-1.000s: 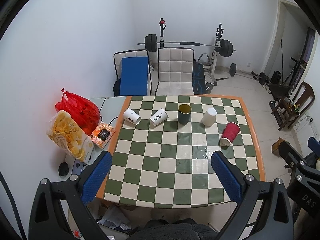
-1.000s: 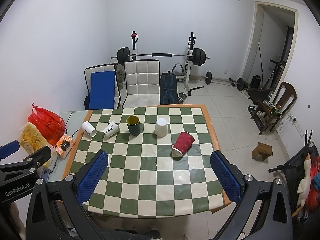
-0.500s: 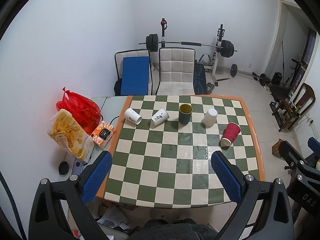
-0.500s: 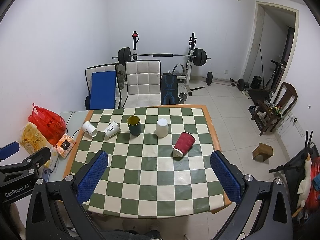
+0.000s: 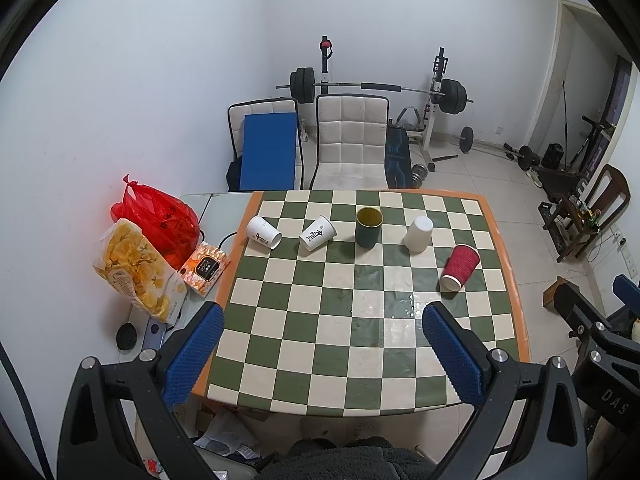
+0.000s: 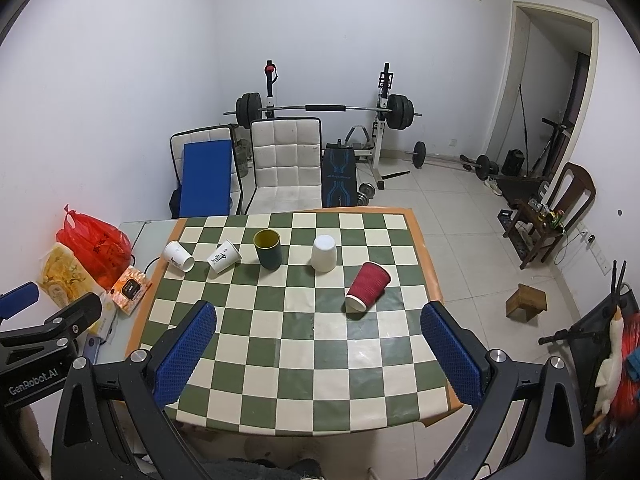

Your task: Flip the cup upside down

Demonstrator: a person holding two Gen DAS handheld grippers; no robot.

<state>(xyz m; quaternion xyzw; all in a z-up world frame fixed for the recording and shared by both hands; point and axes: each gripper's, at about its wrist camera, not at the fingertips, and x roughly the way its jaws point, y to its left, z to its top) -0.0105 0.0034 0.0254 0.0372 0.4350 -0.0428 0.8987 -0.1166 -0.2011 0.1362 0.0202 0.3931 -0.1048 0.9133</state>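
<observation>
Left wrist view: the left gripper (image 5: pixel 322 344) is held above the near edge of the green-and-cream chequered desk with an orange border (image 5: pixel 360 344), its blue-padded jaws spread wide with nothing between them. Five cups are seen in a loose row across the far half of the desk. At the left, a white paper cup with dark lettering (image 5: pixel 263 232) lies on its side, and just beside it a second white printed paper cup (image 5: pixel 317 233) is also tipped over. The dark green cup with a yellow interior (image 5: pixel 368 227) stands upright, mouth up, near the middle of the row. To its right a plain white cup (image 5: pixel 418 233) is set mouth down. Further right and nearer, a red ribbed paper cup (image 5: pixel 460 268) lies on its side with its white rim facing the near edge. Beside the desk on the left, a red plastic bag (image 5: pixel 158 220), a yellow snack bag (image 5: pixel 138 268) and an orange box (image 5: pixel 205 267) are seen.

In the right wrist view, the right gripper (image 6: pixel 322 342) is likewise held wide apart and empty, well short of the cups. Behind the desk, a white quilted chair (image 6: pixel 286 160) and a barbell on a rack (image 6: pixel 326 109) are visible.
</observation>
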